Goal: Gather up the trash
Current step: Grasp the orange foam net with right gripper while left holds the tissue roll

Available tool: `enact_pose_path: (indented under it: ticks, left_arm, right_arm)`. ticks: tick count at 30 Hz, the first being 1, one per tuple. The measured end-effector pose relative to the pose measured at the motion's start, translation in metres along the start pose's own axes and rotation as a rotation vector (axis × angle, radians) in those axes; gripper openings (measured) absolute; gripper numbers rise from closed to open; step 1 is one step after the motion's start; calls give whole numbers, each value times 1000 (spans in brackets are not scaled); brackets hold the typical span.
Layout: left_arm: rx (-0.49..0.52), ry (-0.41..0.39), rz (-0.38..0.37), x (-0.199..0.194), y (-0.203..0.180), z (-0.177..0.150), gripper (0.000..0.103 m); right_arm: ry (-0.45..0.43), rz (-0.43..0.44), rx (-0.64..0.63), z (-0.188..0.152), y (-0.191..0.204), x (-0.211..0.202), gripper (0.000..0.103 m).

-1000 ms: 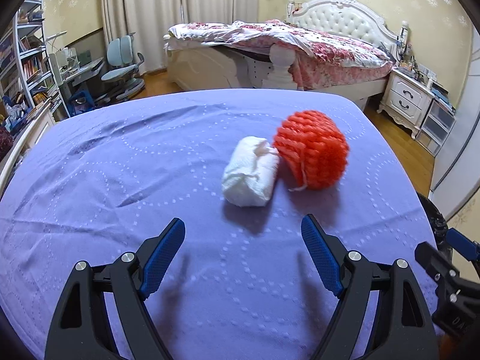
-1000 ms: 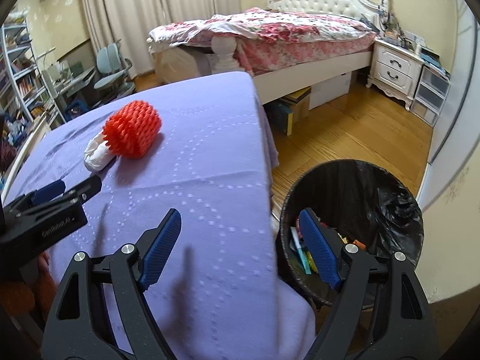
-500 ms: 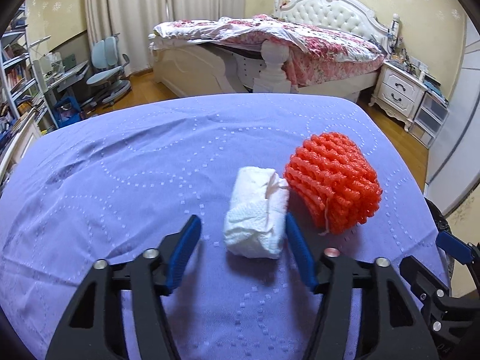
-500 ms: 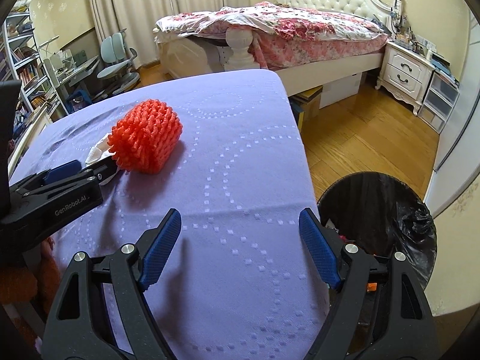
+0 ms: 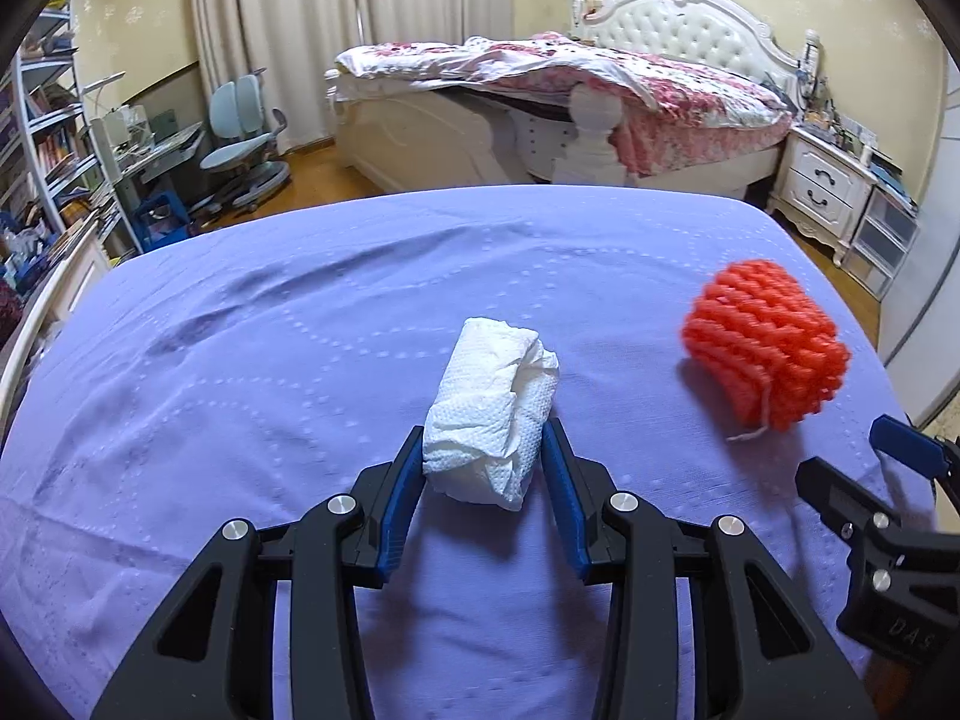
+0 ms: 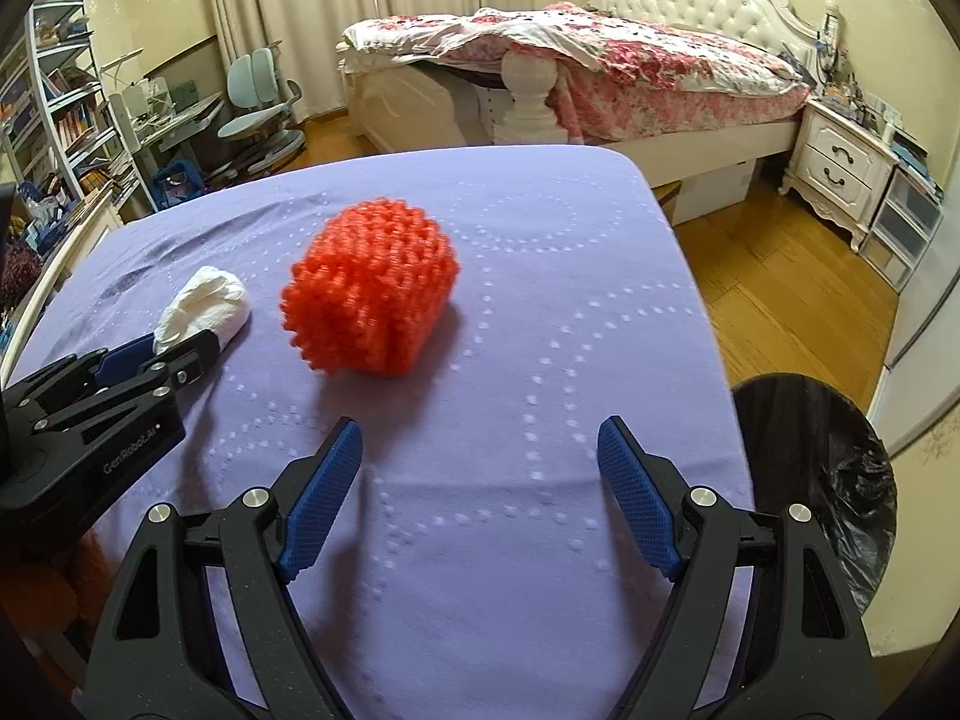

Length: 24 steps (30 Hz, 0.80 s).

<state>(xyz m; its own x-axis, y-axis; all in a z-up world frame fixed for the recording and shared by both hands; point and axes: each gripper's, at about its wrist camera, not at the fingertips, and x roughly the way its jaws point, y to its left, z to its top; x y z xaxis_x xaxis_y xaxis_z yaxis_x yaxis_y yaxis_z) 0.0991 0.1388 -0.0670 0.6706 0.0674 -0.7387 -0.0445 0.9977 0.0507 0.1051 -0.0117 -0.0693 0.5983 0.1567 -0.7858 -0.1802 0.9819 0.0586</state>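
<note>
A crumpled white paper wad lies on the purple tablecloth, and my left gripper is closing on its near end, both blue pads against its sides. The right wrist view shows this wad in the left gripper too. A red foam fruit net sits apart to the wad's right. My right gripper hangs open over bare cloth, short of the red net, with nothing between its fingers.
A black bin with a bag liner stands on the wooden floor past the table's right edge. Beyond the table are a bed, a nightstand, a desk chair and bookshelves on the left.
My left gripper moved forward onto the paper wad and its jaws narrowed around it; the wad now sits apart from the red net. My right gripper swung left from the bin to over the table.
</note>
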Motion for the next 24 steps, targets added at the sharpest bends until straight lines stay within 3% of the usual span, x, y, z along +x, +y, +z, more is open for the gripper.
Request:
enact_pose_path:
  ticks: [8,18,20,24]
  left_arm:
    - [-35,-2,42,-7,27,-9,41]
    - [-79,7,37,-10,41,-14,41]
    - [-77,7,39,-10,41,-14,41]
    - [-77,7,38,-10,41,-14,41]
  right_arm:
    - [1,10,-14,19,28,20,79]
    - [-11,5,0,35,44,34,79]
    - [-12,5,-3,36,44,36,77]
    - [5,5,-13,40,44,37,58]
